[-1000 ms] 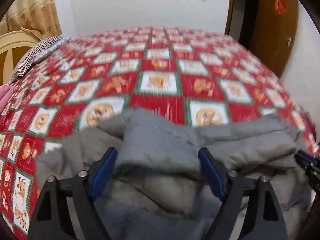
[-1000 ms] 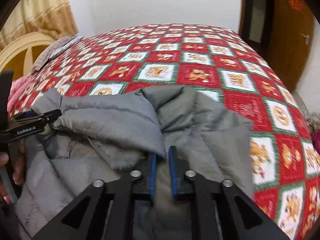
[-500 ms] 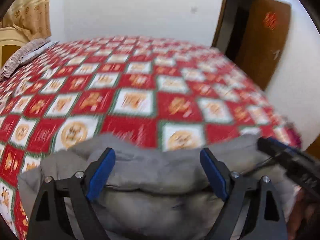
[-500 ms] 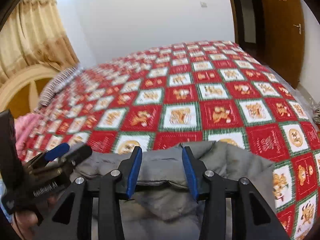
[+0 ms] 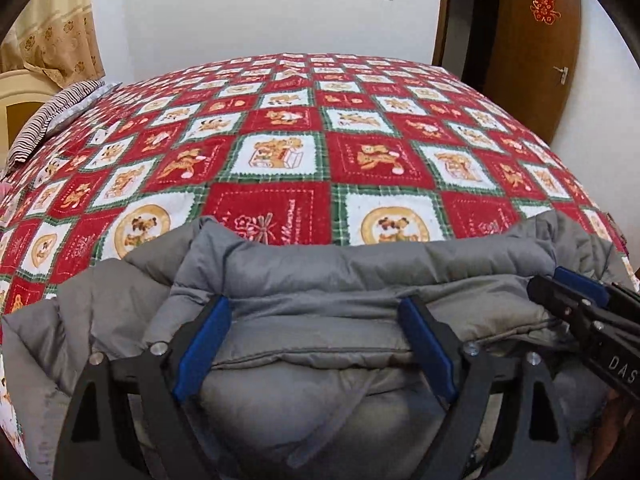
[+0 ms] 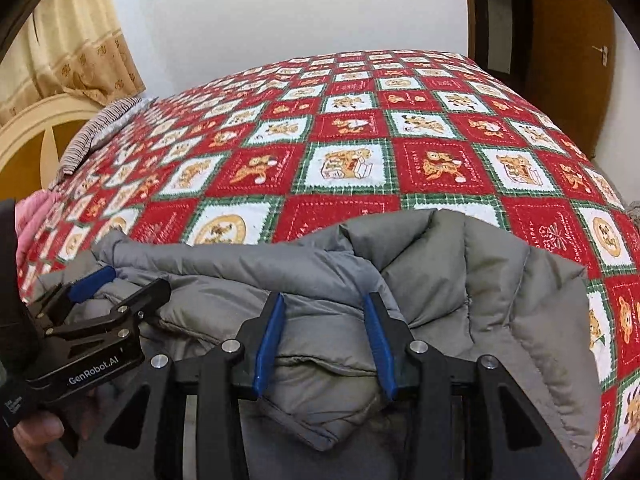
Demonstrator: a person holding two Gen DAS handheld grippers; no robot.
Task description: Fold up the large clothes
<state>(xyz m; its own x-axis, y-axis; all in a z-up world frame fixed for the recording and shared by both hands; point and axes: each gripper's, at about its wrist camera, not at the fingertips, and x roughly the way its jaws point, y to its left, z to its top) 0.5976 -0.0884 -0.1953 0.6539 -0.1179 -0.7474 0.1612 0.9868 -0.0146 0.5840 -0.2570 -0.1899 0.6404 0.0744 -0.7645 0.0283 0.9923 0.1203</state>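
Both grippers, left (image 5: 316, 344) and right (image 6: 326, 344), open over jacket (image 5: 360, 280) at bed (image 5: 280, 160) near edge, gripping nothing; puffy fold could spring back.

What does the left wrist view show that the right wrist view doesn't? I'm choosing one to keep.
Only the left wrist view shows the left hand-held gripper head-on, jaws wide, and the jacket's left edge. Only the right wrist view shows the right hand-held gripper head-on, jaws apart, the jacket's right edge, pink fabric and the "GenRobot.AI" label. Both show the grey puffer jacket, checked bedspread, striped pillow and door.
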